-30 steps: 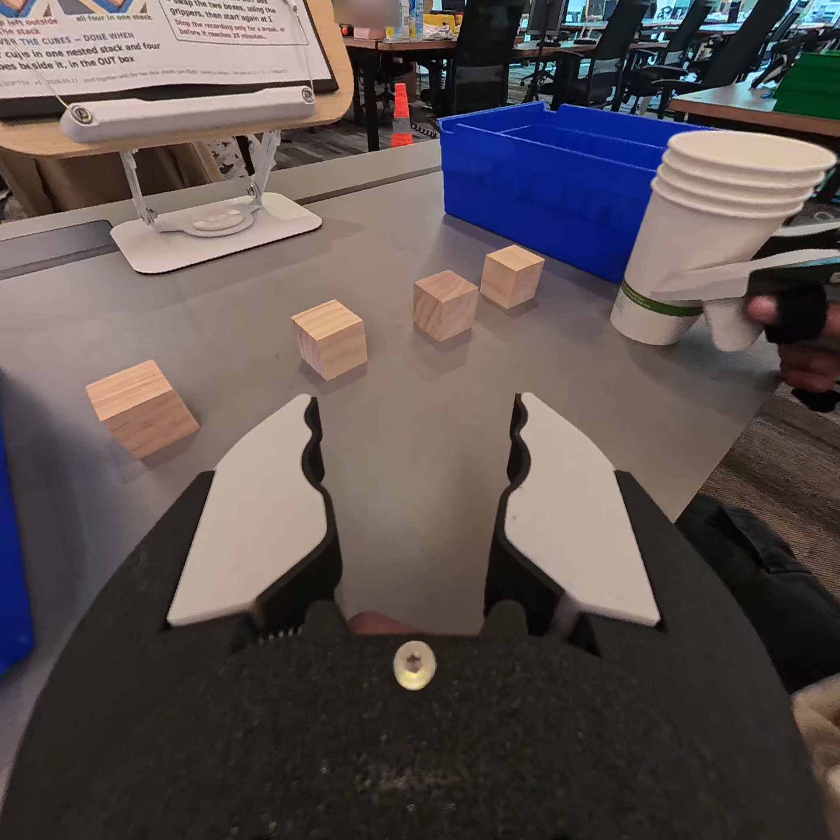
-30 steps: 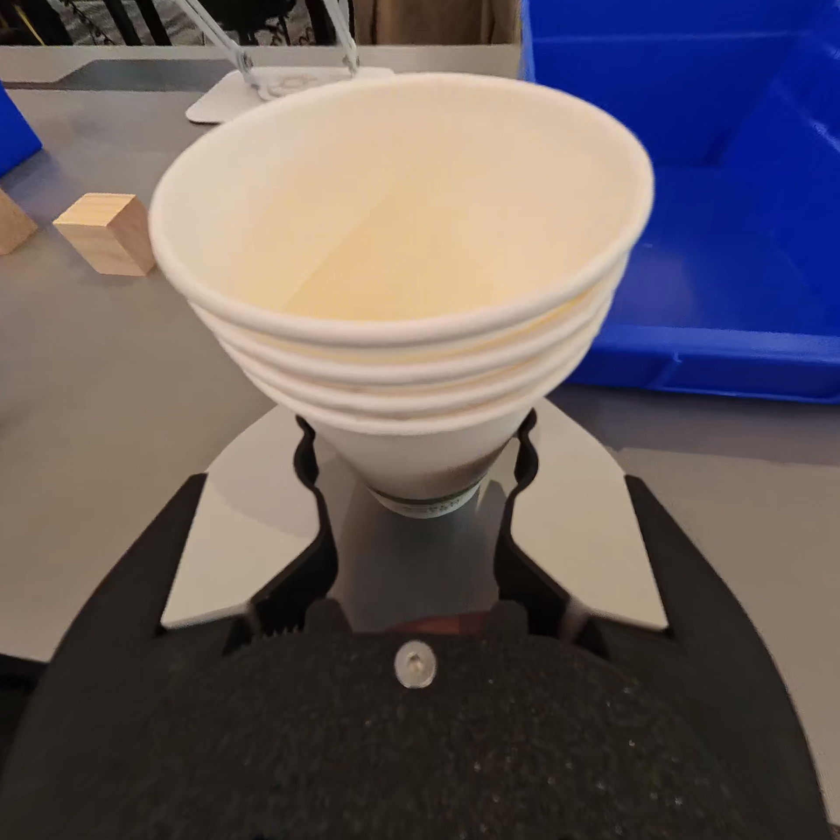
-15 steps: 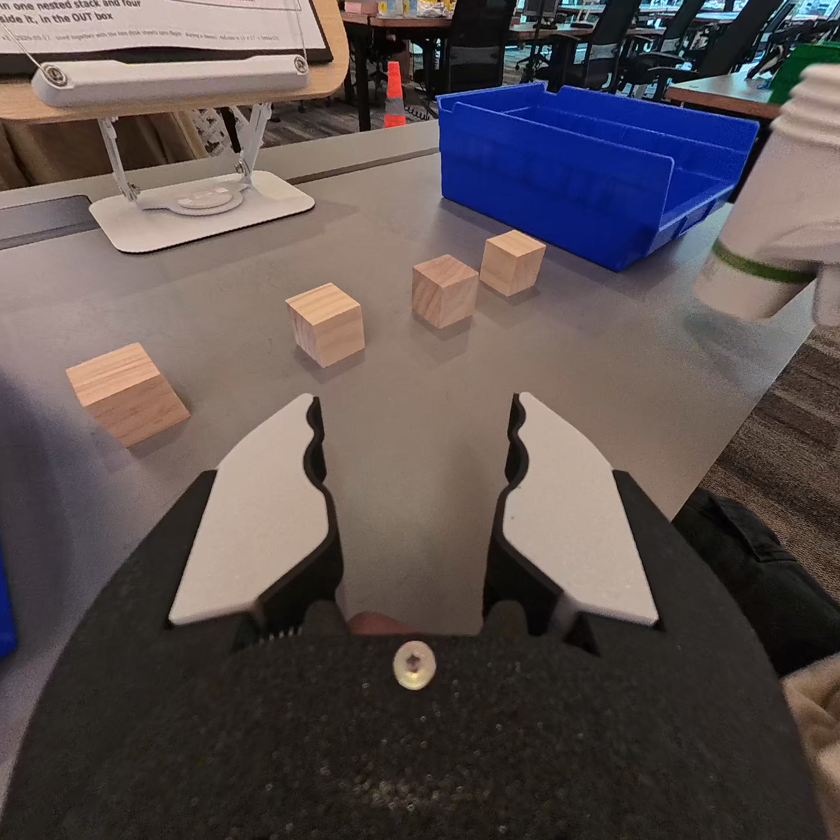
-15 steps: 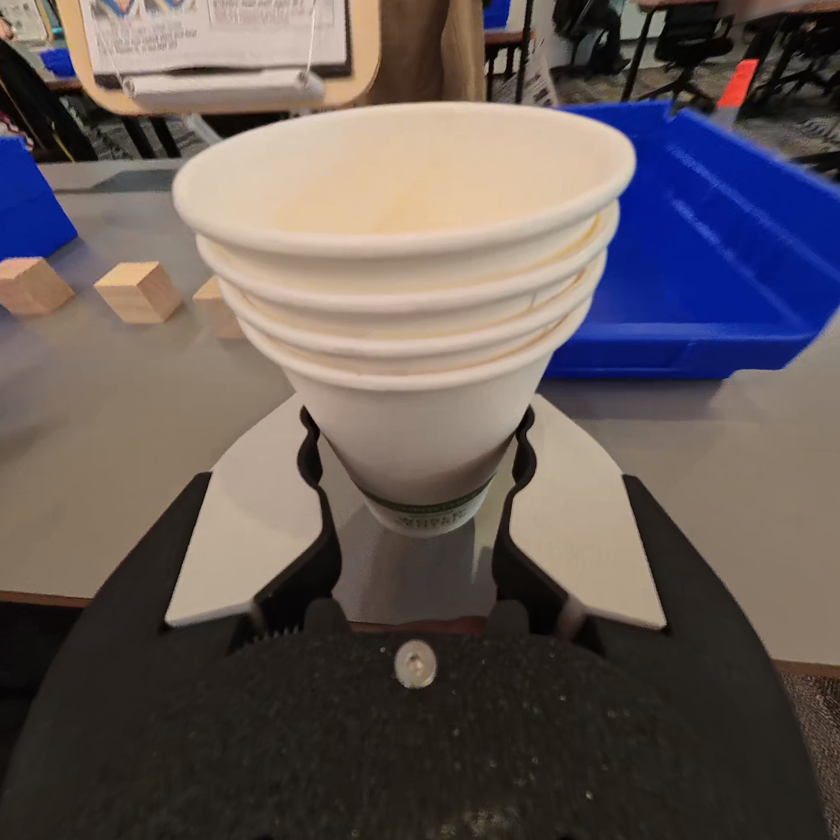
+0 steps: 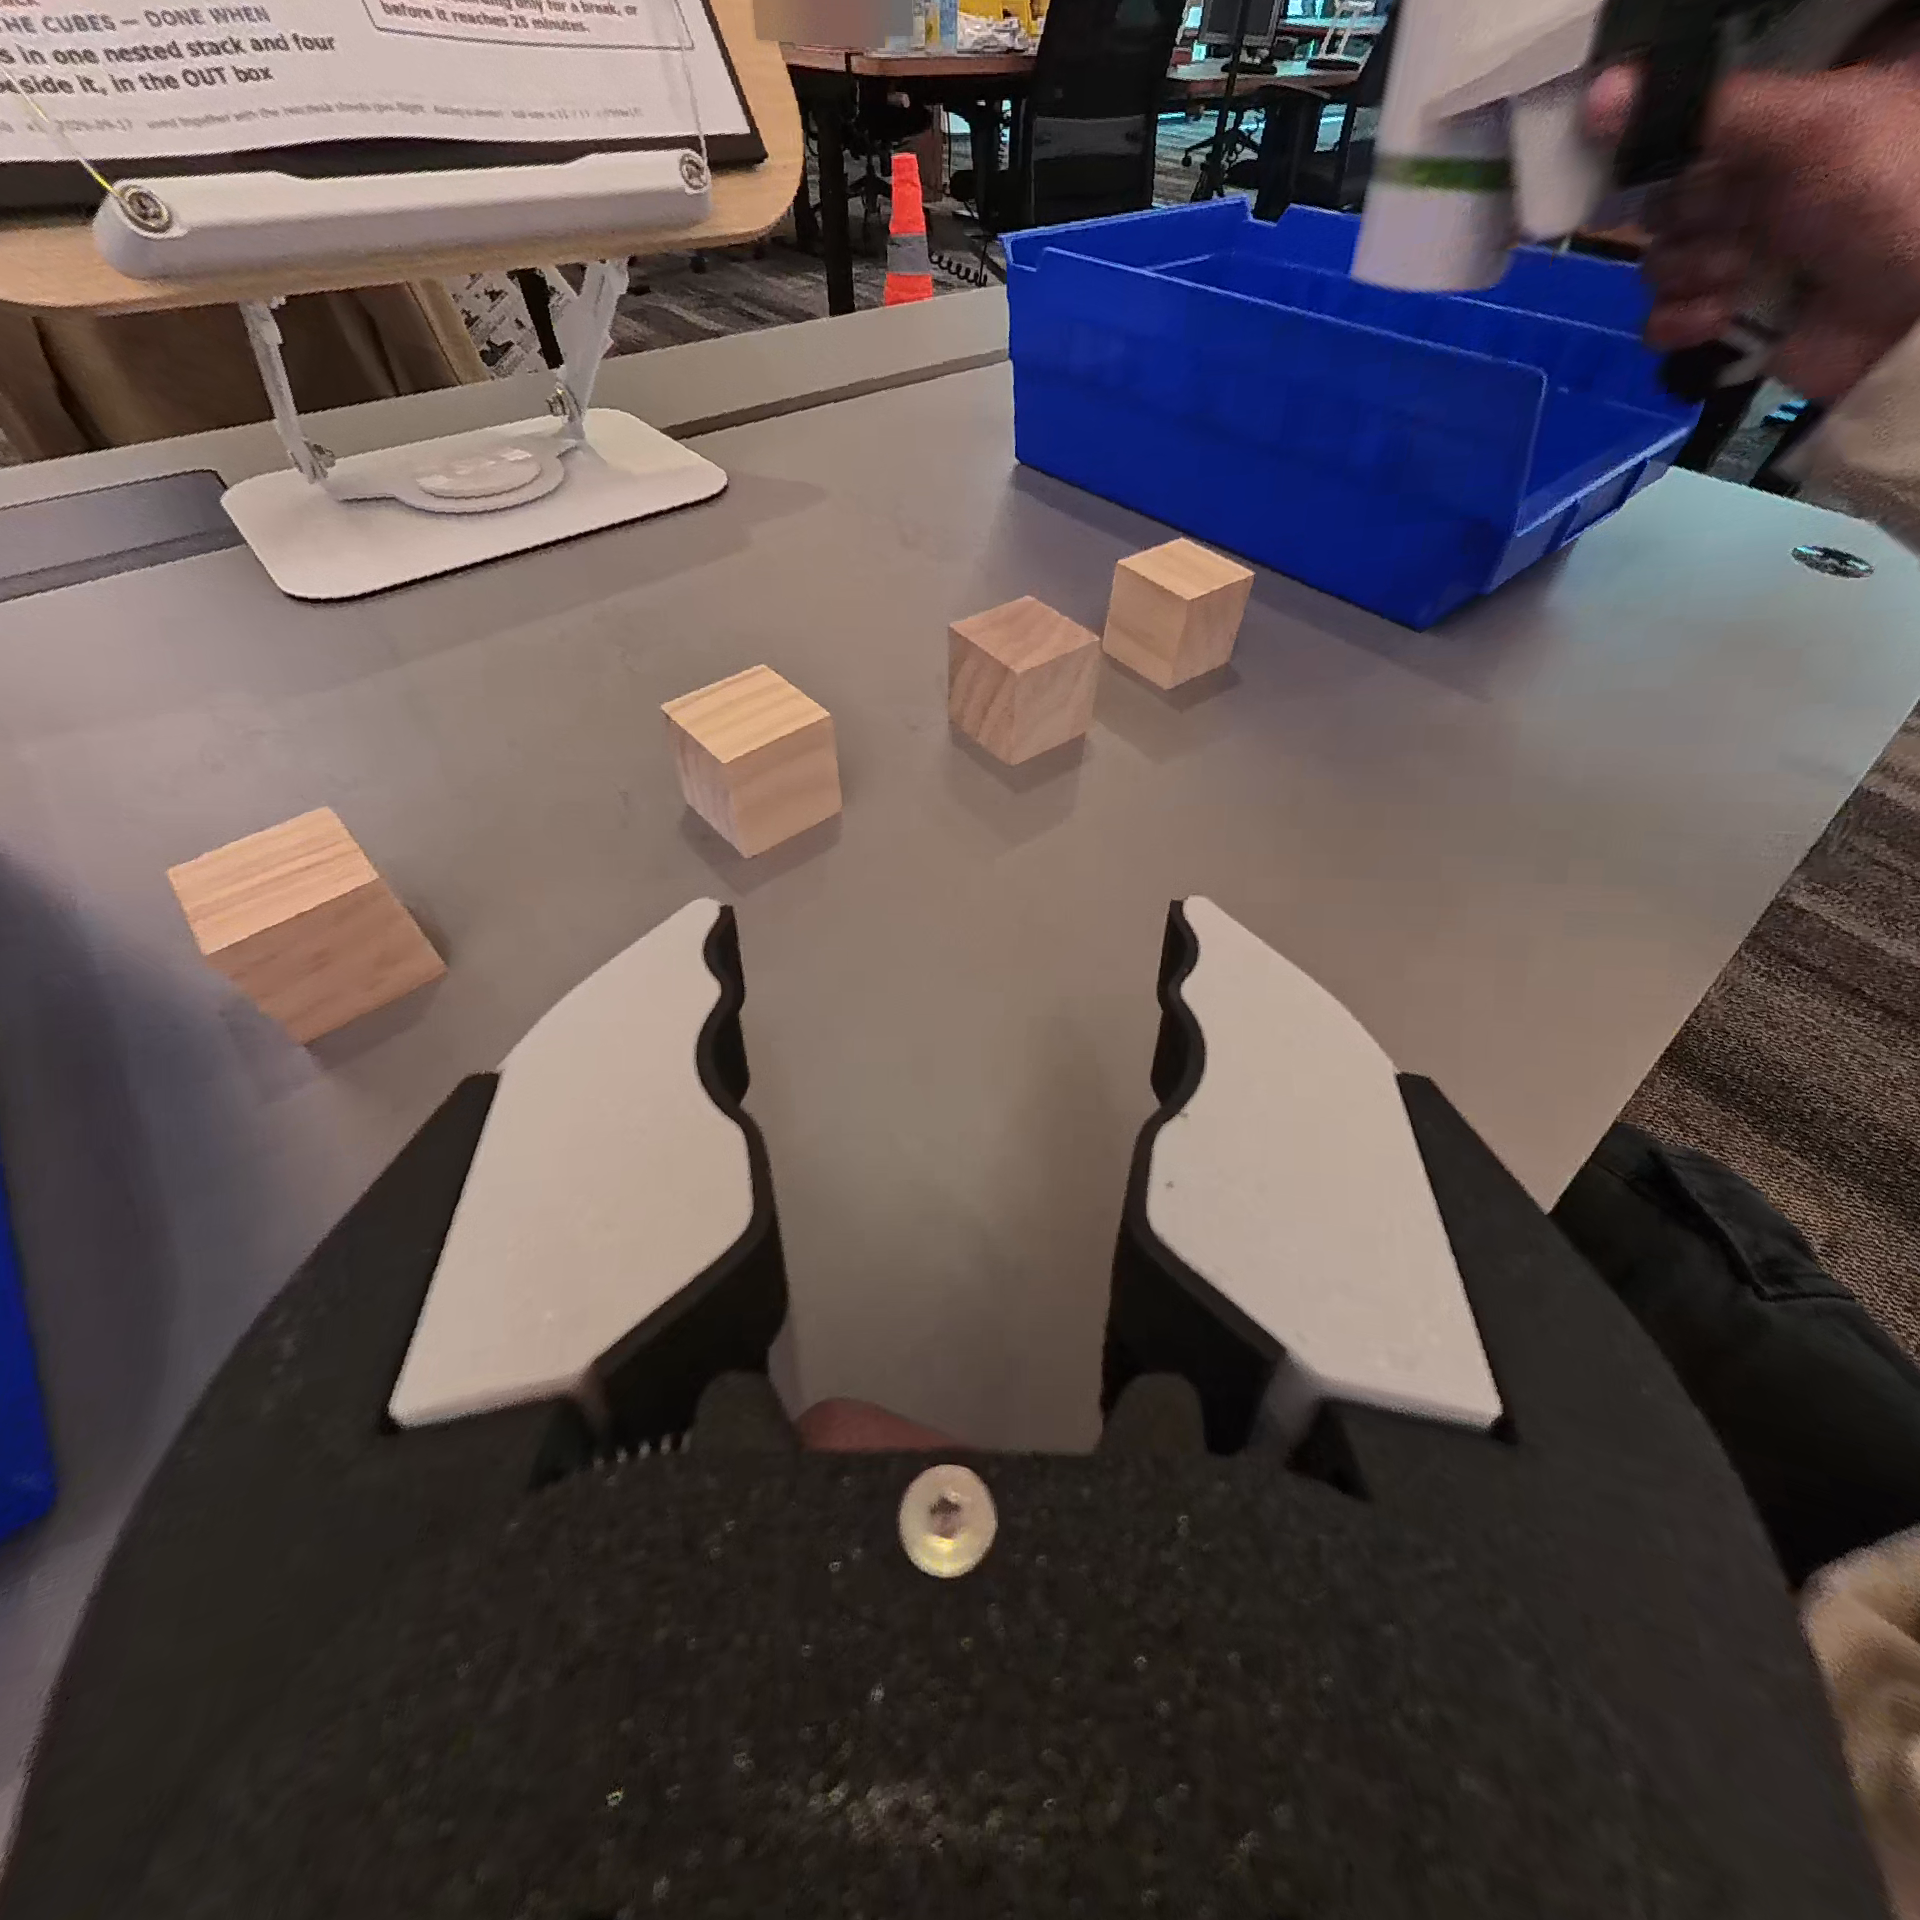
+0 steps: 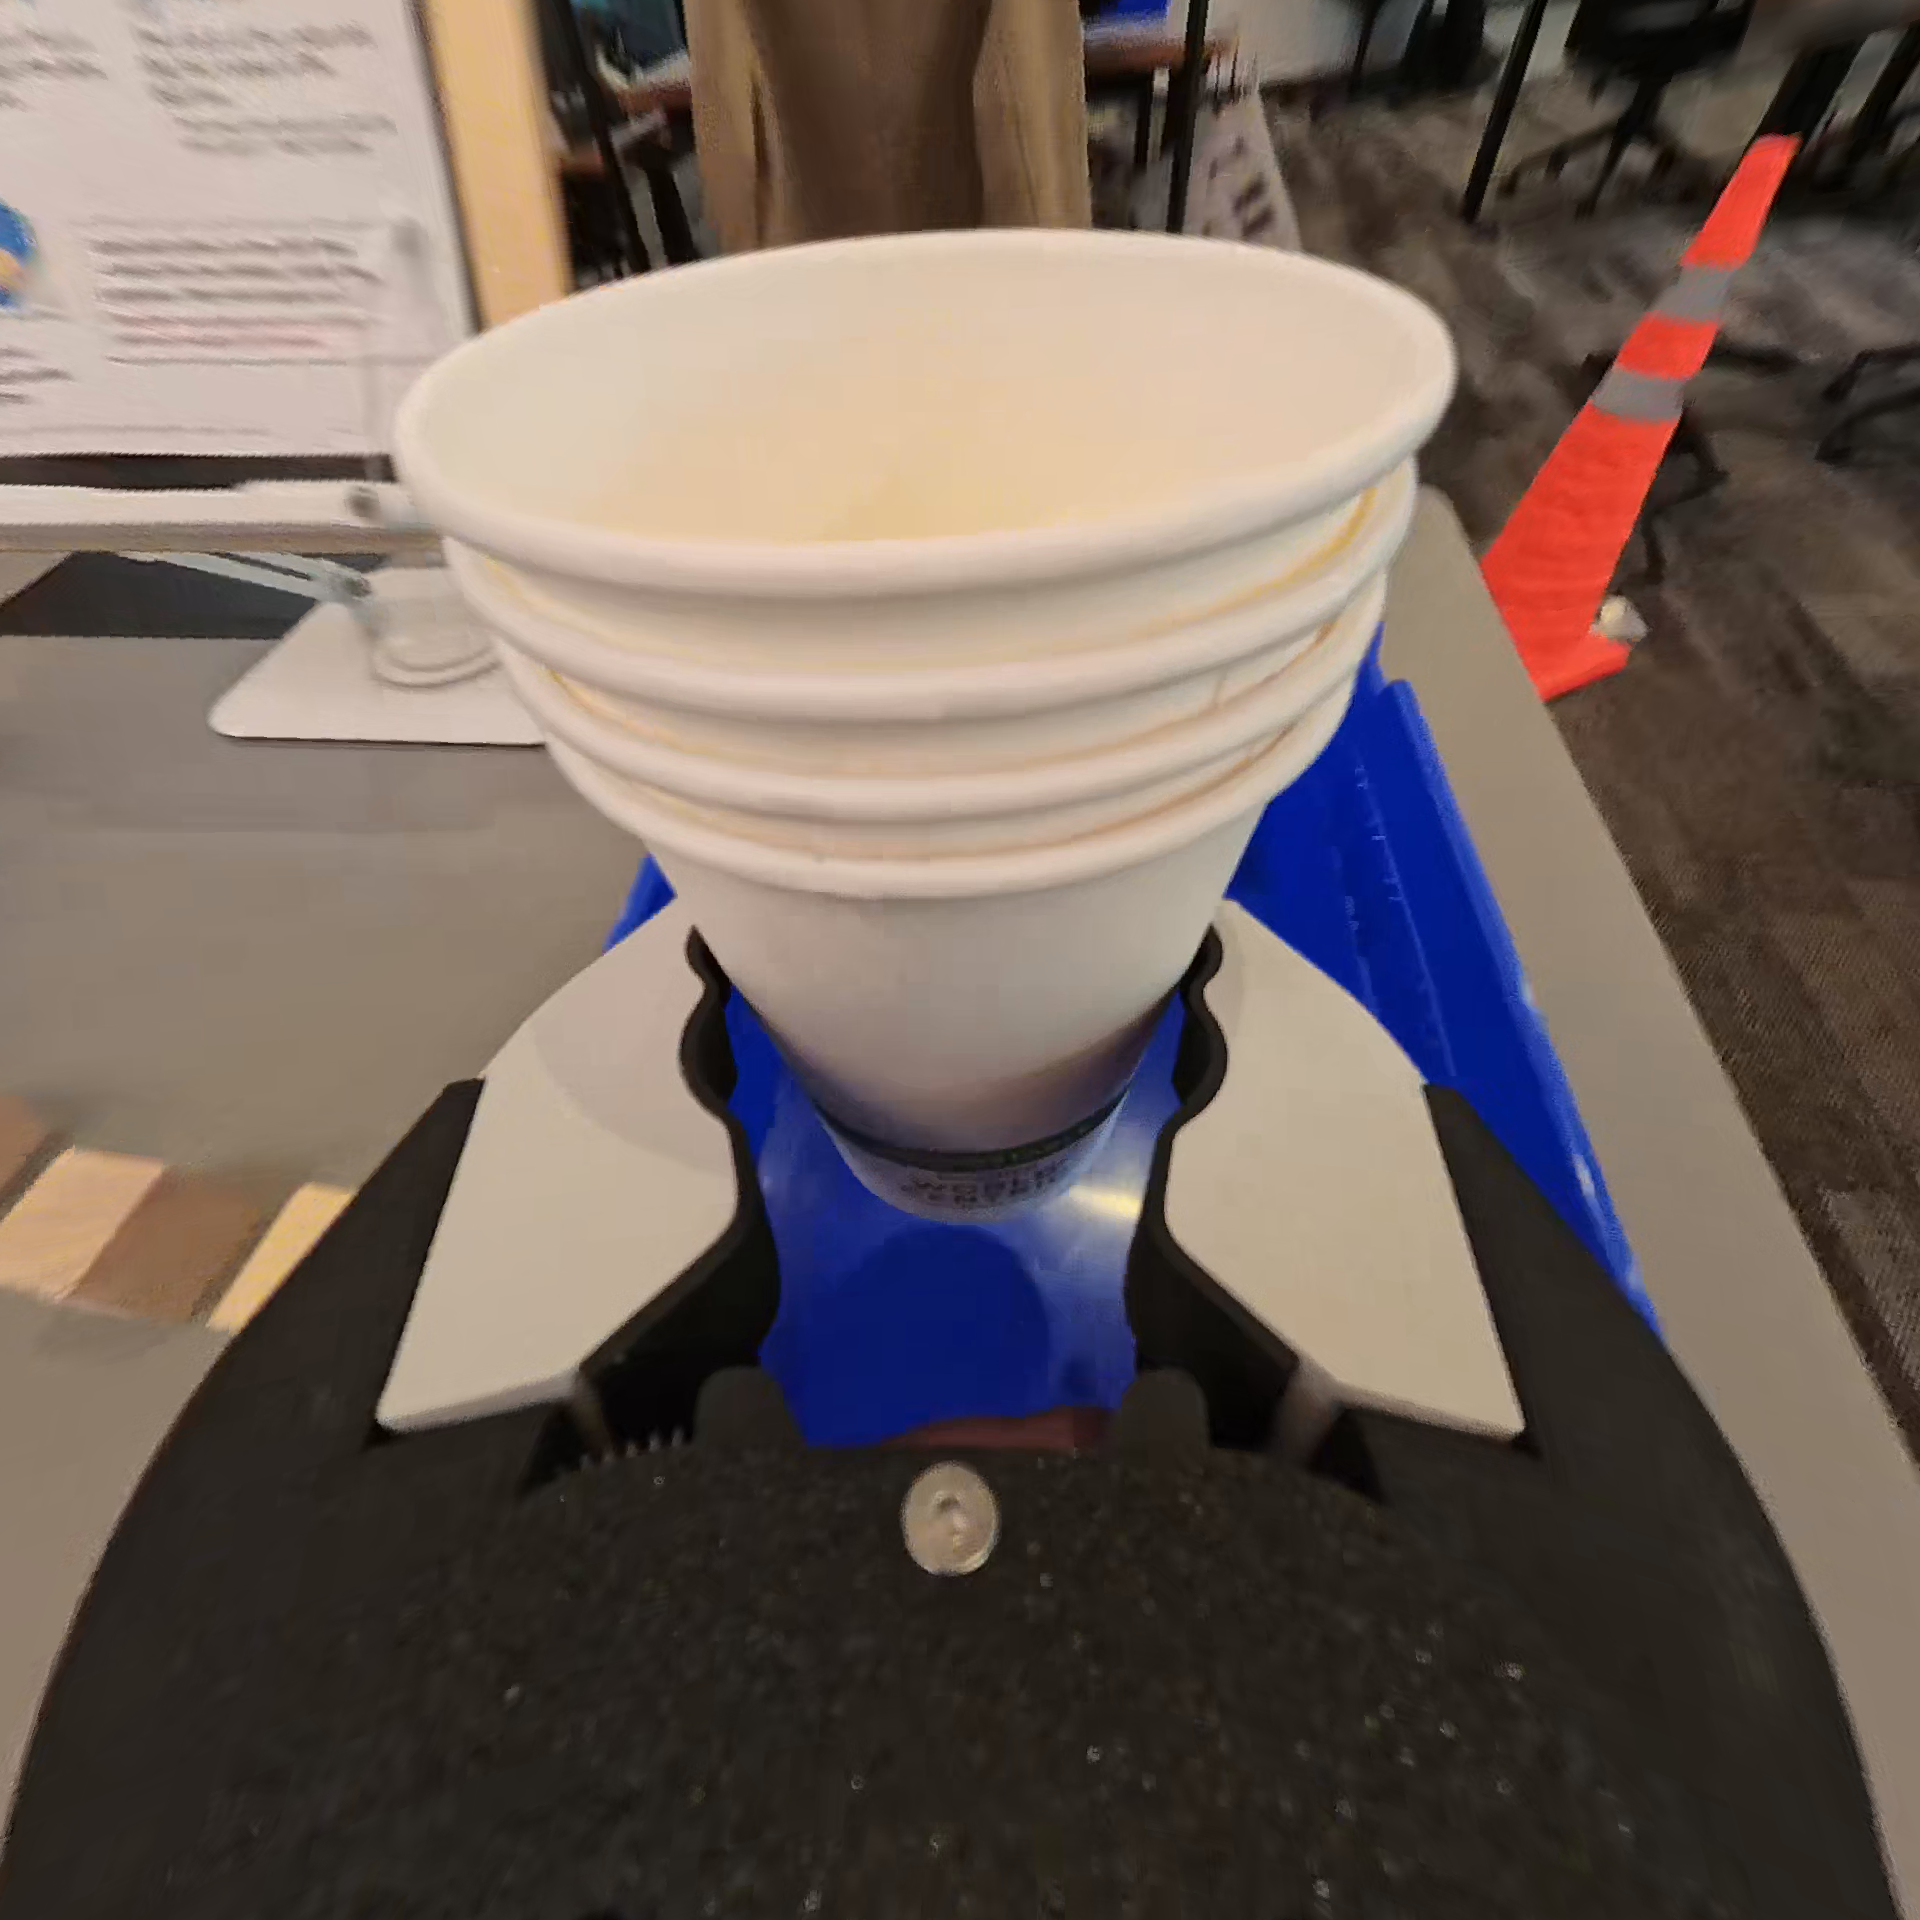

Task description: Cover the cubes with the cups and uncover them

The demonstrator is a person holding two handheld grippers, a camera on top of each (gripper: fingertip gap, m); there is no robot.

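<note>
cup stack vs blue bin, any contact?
Apart. The left wrist view shows the cup stack held by the right gripper in the air above the blue bin.

Cup stack point(image 5: 1429, 156) cut off by the left wrist view's top edge, rims out of sight, blurred along with the hand point(image 5: 1787, 218) beside it. Probably cubes point(image 6: 145, 1236) at the right view's left edge, smeared beyond telling.

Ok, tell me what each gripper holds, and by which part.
Right gripper: nested stack of paper cups, gripped on its lower wall above the base. Left gripper: nothing.
</note>
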